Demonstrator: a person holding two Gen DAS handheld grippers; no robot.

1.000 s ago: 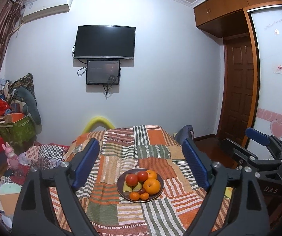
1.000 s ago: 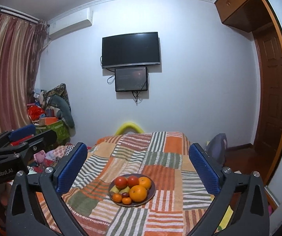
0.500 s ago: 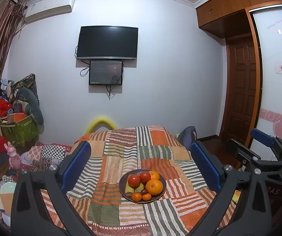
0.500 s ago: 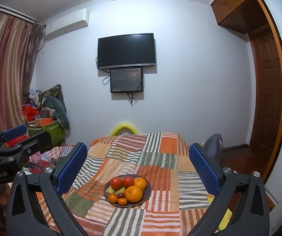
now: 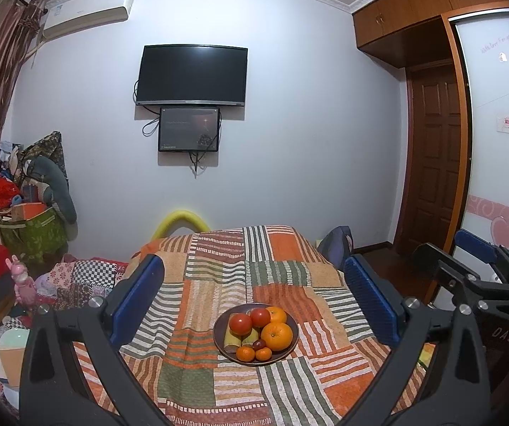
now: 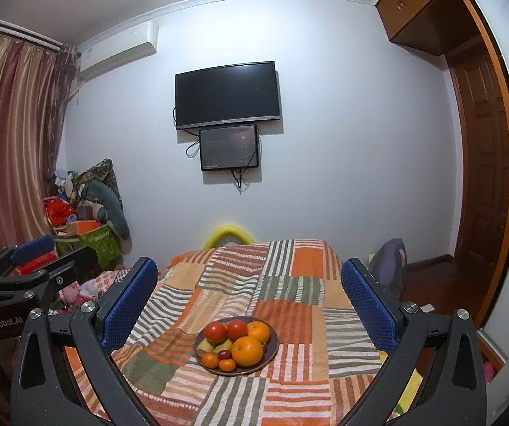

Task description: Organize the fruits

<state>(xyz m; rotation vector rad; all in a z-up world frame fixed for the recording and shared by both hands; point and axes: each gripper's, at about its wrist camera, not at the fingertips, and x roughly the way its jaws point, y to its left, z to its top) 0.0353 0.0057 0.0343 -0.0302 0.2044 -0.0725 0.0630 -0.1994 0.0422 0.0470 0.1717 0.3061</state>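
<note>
A dark round plate (image 5: 289,349) of fruit sits on a striped patchwork cloth (image 5: 218,284) over a table. It holds two red tomatoes (image 5: 241,323), large oranges (image 5: 277,336), small tangerines (image 5: 245,353) and yellow-green pieces. The plate also shows in the right wrist view (image 6: 272,349). My left gripper (image 5: 254,294) is open and empty, held above and short of the plate. My right gripper (image 6: 249,294) is open and empty, likewise short of the plate. Each gripper shows at the edge of the other's view.
A TV (image 5: 192,75) and a small screen hang on the far wall. Piled bags and boxes (image 5: 30,209) stand at the left. A wooden door (image 5: 432,163) and wardrobe are at the right. A yellow chair back (image 5: 181,220) rises behind the table.
The left gripper's jaws have opened wider. Both grippers have drifted slightly, so the plate sits a little differently in each view.
</note>
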